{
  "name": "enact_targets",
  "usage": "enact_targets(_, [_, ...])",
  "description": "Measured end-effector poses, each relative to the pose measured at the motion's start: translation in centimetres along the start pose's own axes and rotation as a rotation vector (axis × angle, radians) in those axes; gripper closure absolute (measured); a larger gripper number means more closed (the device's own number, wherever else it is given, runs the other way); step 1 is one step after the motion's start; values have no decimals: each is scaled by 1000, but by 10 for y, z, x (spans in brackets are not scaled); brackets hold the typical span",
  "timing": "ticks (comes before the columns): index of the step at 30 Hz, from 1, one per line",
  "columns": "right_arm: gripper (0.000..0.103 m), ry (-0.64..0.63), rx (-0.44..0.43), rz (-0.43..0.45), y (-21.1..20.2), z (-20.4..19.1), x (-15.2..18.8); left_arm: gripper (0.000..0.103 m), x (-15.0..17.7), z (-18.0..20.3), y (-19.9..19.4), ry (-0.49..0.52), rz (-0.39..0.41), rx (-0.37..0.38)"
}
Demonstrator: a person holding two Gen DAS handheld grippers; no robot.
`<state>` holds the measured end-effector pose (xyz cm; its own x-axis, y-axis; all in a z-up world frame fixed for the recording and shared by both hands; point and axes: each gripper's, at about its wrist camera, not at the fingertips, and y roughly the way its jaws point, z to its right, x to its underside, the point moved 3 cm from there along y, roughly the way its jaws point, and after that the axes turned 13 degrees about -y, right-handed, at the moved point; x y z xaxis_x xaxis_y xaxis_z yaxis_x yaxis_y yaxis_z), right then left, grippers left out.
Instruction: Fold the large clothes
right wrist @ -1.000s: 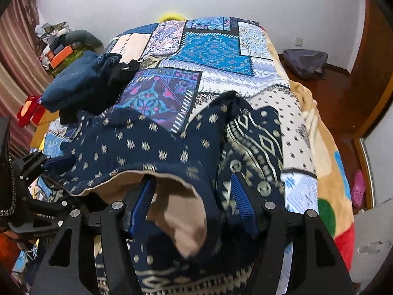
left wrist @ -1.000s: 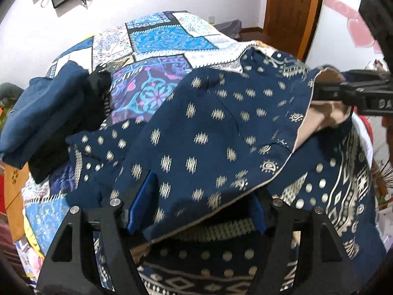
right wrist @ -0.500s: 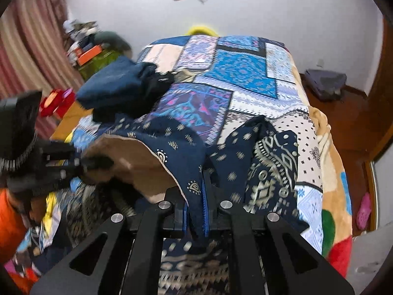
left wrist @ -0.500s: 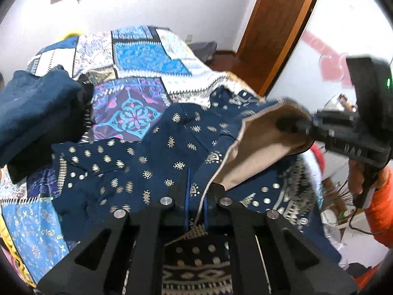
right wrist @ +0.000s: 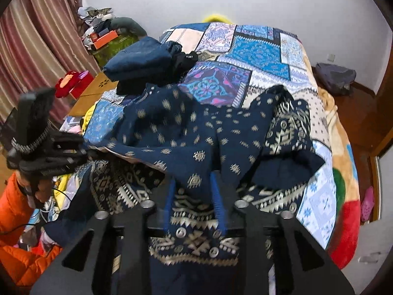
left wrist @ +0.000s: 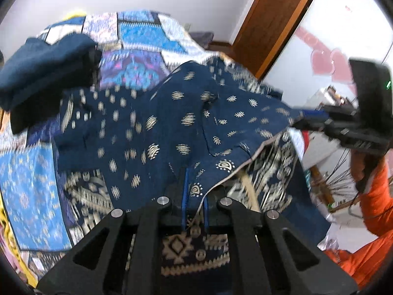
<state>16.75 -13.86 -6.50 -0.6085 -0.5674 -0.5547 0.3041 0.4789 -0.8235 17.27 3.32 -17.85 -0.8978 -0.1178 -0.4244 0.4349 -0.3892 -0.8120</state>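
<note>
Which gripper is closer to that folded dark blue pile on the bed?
Left. The left gripper holds the patterned navy garment on the side of the folded dark blue pile; the right gripper is on the opposite side.

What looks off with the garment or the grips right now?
The navy patterned garment lies bunched and rumpled on the quilt, not flat. The left gripper pinches its hem; the right gripper has fabric between slightly parted fingers.
</note>
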Motion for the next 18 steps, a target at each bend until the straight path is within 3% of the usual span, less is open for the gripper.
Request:
enact_targets(4, [67, 26, -8, 0, -8, 0, 3, 96, 21, -7, 11, -33, -73, -21])
enact_targets(8, [65, 16, 11, 32, -20, 0, -4, 92, 28, 4, -4, 43, -32, -70])
enact_targets(10, [65, 9, 21, 54, -22, 1, -10, 80, 29, 11, -16, 80, -11, -81])
enact_targets(12, [65, 13, 23, 73, -19, 3, -16, 53, 24, 18, -33, 100, 36, -77])
enact_targets(16, [65, 46, 27, 88, -3, 7, -24, 48, 5, 24, -62, 87, 135, -75])
enact_targets(18, [65, 59, 27, 69, 9, 6, -23, 37, -6, 20, -67, 71, 177, -104])
